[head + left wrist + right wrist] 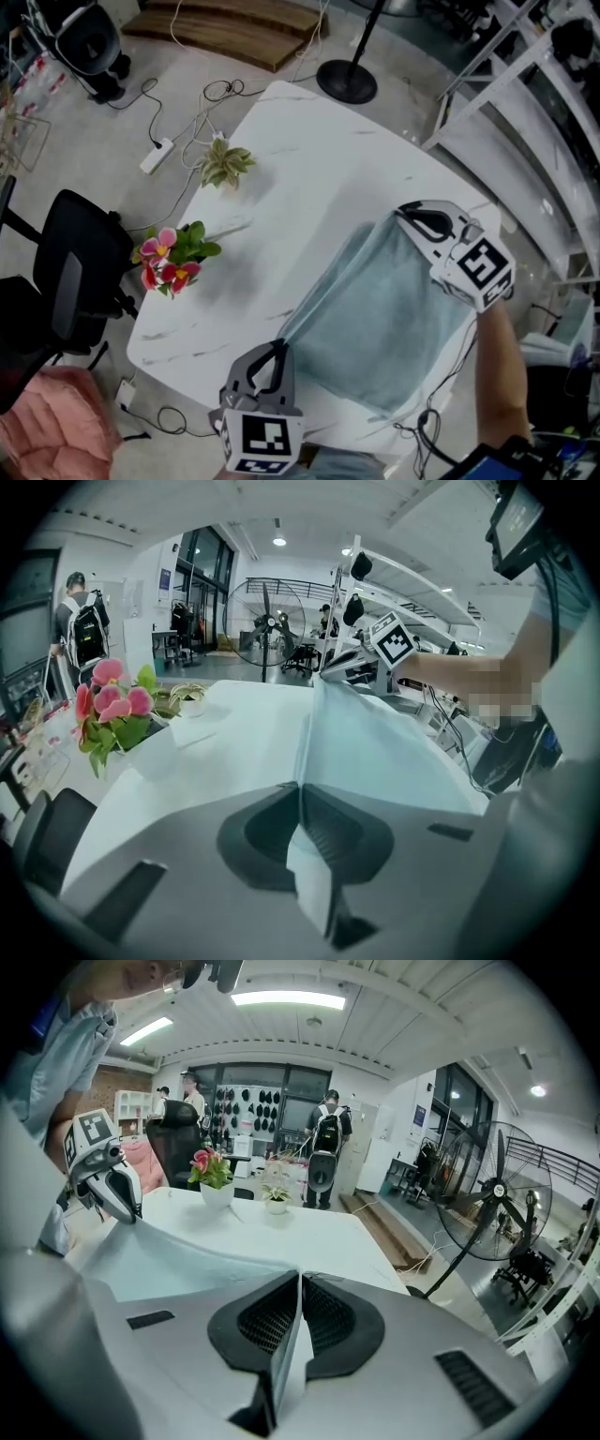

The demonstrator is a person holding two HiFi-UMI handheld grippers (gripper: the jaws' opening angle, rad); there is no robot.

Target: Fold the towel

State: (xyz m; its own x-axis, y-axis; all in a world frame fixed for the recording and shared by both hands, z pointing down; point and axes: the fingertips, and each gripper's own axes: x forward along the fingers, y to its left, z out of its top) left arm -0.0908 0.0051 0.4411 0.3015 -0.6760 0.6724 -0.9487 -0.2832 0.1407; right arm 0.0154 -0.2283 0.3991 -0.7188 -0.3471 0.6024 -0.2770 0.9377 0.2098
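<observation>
While the left gripper (279, 345) is clamped on a near corner of the towel (384, 314) and the right gripper (405, 215) on a corner farther off to the right, the edge between them runs taut and slightly raised. Soft, light and limp, the towel will likely sag wherever it is unheld, so the corners look the best places to grip. It lies on the near right part of the table (309, 141), its long axis seemingly running from near left to far right, its near side reaching the table's edge.
</observation>
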